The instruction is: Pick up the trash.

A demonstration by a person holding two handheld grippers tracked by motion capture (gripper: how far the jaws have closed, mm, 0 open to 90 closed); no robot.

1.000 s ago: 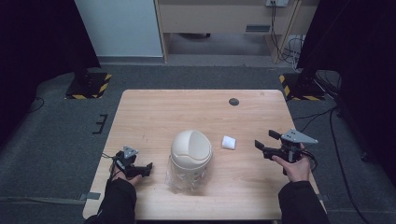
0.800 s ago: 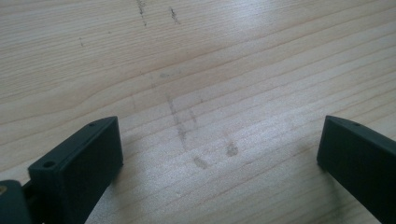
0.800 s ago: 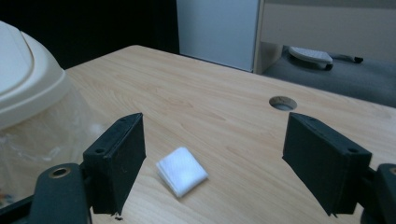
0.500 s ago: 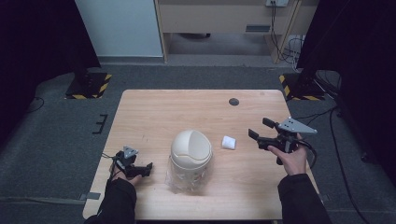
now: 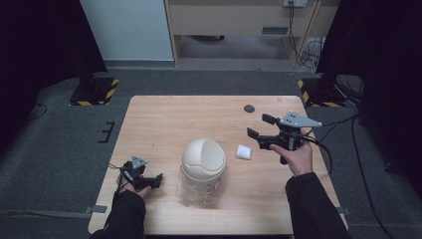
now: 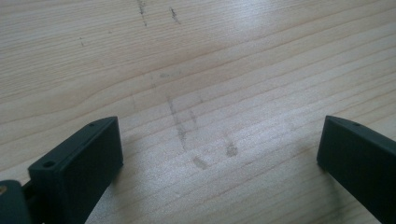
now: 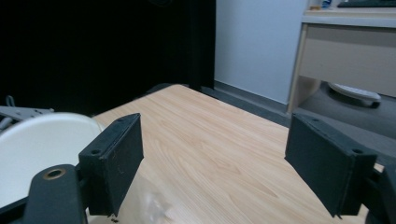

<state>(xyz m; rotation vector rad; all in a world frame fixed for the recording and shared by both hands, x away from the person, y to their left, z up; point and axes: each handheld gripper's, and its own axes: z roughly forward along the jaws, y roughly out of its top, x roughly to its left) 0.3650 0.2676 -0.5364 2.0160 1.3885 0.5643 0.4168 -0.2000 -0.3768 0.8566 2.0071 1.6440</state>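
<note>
The right tool, jaws wide apart and holding nothing, hangs above the worktop just right of one small white wad, which lies on the wood apart from it. Left of the wad stands one cream bin with a domed lid, its clear liner showing at the base. The left tool, jaws also spread and holding nothing, rests low near the worktop's front left corner, beside the bin. One dark round disc lies near the far edge.
</note>
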